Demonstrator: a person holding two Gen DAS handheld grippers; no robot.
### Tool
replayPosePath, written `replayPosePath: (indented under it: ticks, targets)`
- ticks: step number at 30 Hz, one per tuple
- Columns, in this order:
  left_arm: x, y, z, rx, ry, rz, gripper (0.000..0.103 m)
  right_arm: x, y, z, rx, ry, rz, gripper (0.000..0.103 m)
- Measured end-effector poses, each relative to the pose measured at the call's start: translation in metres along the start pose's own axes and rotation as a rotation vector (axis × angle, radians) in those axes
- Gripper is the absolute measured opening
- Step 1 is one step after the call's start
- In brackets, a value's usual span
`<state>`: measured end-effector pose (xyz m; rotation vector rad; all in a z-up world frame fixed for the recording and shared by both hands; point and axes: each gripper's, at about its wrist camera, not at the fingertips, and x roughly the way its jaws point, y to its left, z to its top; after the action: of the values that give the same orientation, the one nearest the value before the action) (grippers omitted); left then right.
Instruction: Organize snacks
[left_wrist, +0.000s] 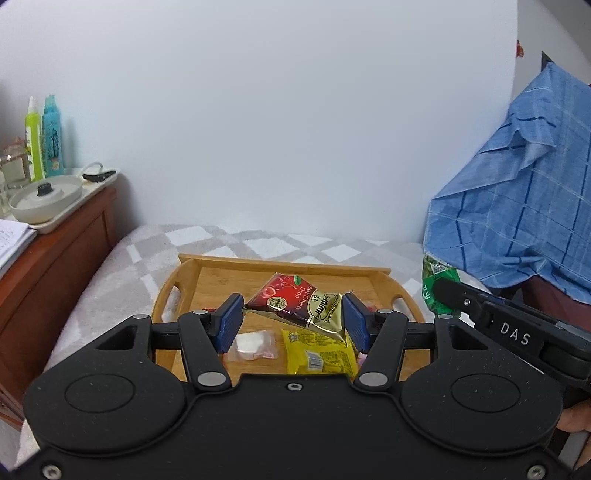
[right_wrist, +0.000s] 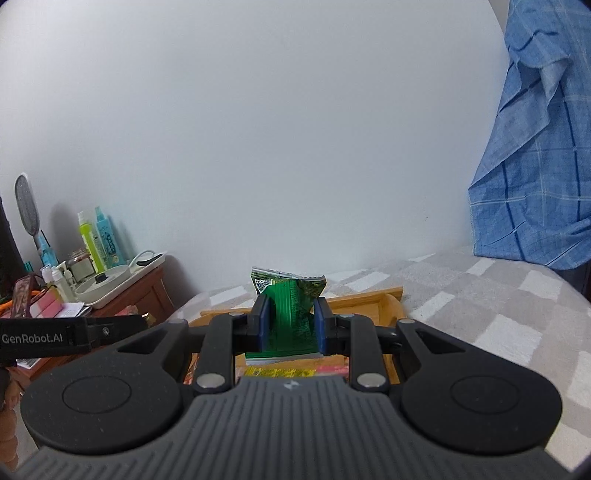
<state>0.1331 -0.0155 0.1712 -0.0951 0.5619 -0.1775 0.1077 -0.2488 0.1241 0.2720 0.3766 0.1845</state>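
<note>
The left tongs (left_wrist: 293, 320), at the lower centre of the left wrist view, stand partly open and grip a red-and-gold snack packet (left_wrist: 295, 308) between the blue pads. Below it a clear candy wrapper (left_wrist: 253, 345) and a yellow packet (left_wrist: 319, 356) lie on the wooden tray (left_wrist: 221, 273), which rests on a checked blanket (left_wrist: 122, 273). The right tongs (right_wrist: 291, 324) are clamped on a green snack packet (right_wrist: 291, 306) above the tray. A blue cloth (right_wrist: 535, 166) hangs at the upper right.

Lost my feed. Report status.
Left gripper shut on red-gold packet. Right gripper shut on green packet. Both above wooden tray. Nothing in the way.
</note>
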Motion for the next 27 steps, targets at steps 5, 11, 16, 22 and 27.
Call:
replayPosePath:
  ticks: [5, 11, 16, 22, 27]
  targets:
    - [0.043, 0.003, 0.003, -0.011, 0.051, 0.003, 0.056, 0.036, -0.017, -0.002, 0.029, 0.037, 0.003, 0.029]
    - [0.100, 0.009, 0.006, -0.017, 0.100, 0.025, 0.056, 0.077, -0.023, -0.006, 0.044, 0.111, 0.021, 0.029]
    - [0.145, 0.017, 0.004, -0.044, 0.173, 0.013, 0.056, 0.111, -0.023, -0.006, 0.071, 0.170, 0.039, 0.029]
    - [0.185, 0.022, -0.003, -0.055, 0.239, 0.001, 0.056, 0.139, -0.032, -0.012, 0.082, 0.249, 0.023, 0.029]
    - [0.207, 0.019, -0.008, -0.038, 0.252, -0.016, 0.056, 0.154, -0.034, -0.018, 0.060, 0.280, 0.006, 0.029]
